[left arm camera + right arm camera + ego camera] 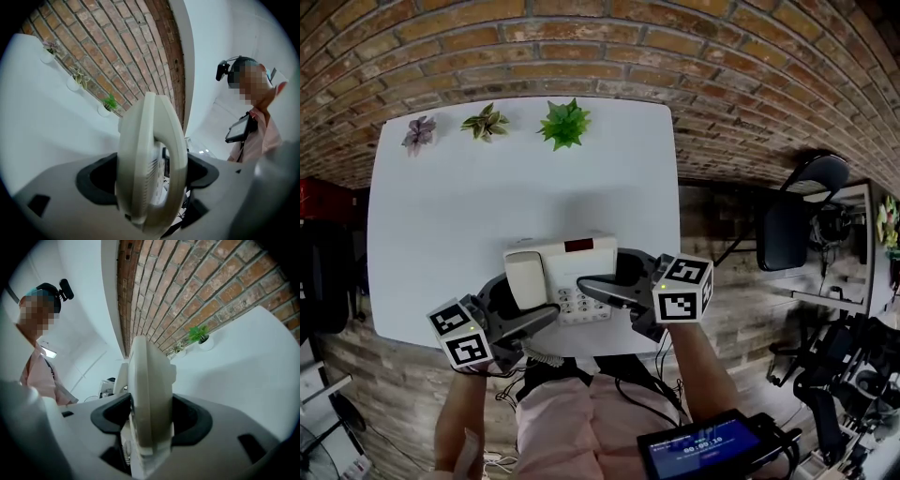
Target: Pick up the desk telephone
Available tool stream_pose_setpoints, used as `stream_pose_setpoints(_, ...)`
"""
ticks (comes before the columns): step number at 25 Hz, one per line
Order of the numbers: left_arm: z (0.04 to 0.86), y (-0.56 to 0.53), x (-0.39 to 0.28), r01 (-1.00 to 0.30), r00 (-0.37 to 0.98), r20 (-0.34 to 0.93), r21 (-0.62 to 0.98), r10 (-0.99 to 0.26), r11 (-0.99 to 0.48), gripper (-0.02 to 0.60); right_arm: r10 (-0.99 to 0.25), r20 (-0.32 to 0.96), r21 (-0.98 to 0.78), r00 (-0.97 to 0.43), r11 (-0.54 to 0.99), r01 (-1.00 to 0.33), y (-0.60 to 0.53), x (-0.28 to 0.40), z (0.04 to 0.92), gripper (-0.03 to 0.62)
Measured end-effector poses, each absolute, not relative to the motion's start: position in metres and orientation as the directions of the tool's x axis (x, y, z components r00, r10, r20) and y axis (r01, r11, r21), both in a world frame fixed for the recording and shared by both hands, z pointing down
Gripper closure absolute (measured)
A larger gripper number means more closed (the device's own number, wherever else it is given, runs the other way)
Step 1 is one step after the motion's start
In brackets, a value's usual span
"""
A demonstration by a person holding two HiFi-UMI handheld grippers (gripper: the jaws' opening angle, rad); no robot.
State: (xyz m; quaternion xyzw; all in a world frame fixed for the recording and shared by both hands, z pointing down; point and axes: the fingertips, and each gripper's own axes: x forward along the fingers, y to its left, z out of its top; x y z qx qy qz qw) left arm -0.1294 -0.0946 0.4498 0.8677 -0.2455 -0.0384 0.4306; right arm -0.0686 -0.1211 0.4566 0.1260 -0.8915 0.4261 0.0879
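phone (577,255) looks like smooth cream plastic with a slight sheen; table (487,178) is plain matt white, dead smooth; wall (722,56) is rough bare brick; floor (384,384) reads as wood planks; left gripper (147,187) is matt grey plastic with black rubbery-looking pads (96,180); clothes (581,412) are pink cloth, a bit creased.

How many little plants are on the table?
3, along the far edge of the table: purplish plant left, striped plant middle, green plant right. None seems hidden.
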Motion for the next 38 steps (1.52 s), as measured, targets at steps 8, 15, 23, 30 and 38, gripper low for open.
stream_pose_setpoints(8, 0.416, -0.089, -0.129, -0.407, 0.878, 0.146, 0.731, -0.457, -0.548, 0.15, -0.169, 0.238, -0.713, -0.956, 0.638, -0.29, -0.116, -0.068, 0.423, 0.327)
stream_pose_setpoints(15, 0.386, -0.087, -0.127, -0.405, 0.879, 0.13, 0.712, -0.459, -0.574, 0.149, -0.189, 0.227, -0.691, -0.955, 0.66, -0.295, -0.113, -0.065, 0.392, 0.327)
stream_pose_setpoints(23, 0.349, -0.089, -0.123, -0.405, 0.878, 0.108, 0.687, -0.466, -0.603, 0.149, -0.203, 0.216, -0.654, -0.955, 0.697, -0.296, -0.116, -0.062, 0.353, 0.327)
stream_pose_setpoints(30, 0.321, -0.087, -0.114, -0.399, 0.883, 0.101, 0.674, -0.458, -0.622, 0.149, -0.226, 0.204, -0.636, -0.953, 0.709, -0.304, -0.113, -0.053, 0.324, 0.326)
stream_pose_setpoints(38, 0.286, -0.088, -0.108, -0.387, 0.888, 0.081, 0.665, -0.453, -0.639, 0.149, -0.242, 0.204, -0.61, -0.949, 0.726, -0.317, -0.114, -0.047, 0.286, 0.324)
